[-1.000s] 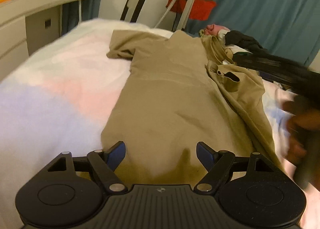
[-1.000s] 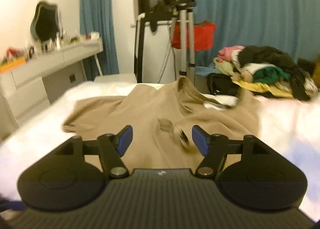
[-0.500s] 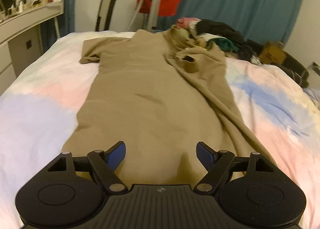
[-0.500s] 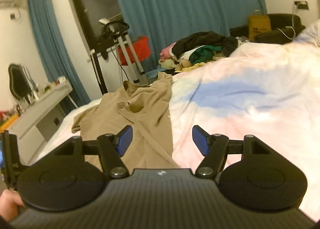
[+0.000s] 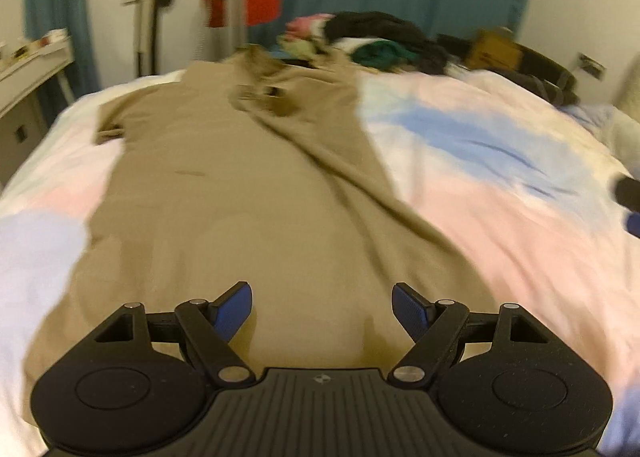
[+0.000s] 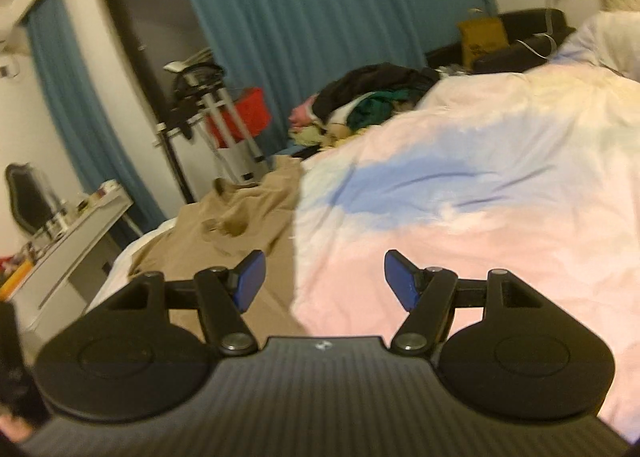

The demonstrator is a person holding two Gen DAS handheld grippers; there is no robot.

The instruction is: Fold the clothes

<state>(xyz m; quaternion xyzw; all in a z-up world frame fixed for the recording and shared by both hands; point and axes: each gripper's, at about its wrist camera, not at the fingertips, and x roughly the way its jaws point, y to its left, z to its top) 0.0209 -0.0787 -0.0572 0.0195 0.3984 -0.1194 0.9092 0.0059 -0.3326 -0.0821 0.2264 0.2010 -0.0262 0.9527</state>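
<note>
R gripper [image 6: 324, 277] swung off tan shirt [image 5: 224, 217] to frame's left, L gripper [image 5: 322, 311] narrowed slightly; both spread, empty, so next fold unstarted.

A tan shirt [image 5: 208, 193] is laid lengthwise along the left side of the bed [image 5: 500, 217], its collar toward the far edge. The left gripper [image 5: 322, 311] is held above the near hem, jaws apart, nothing between them. A clothes pile [image 5: 368, 41] is seen at the far edge.
</note>
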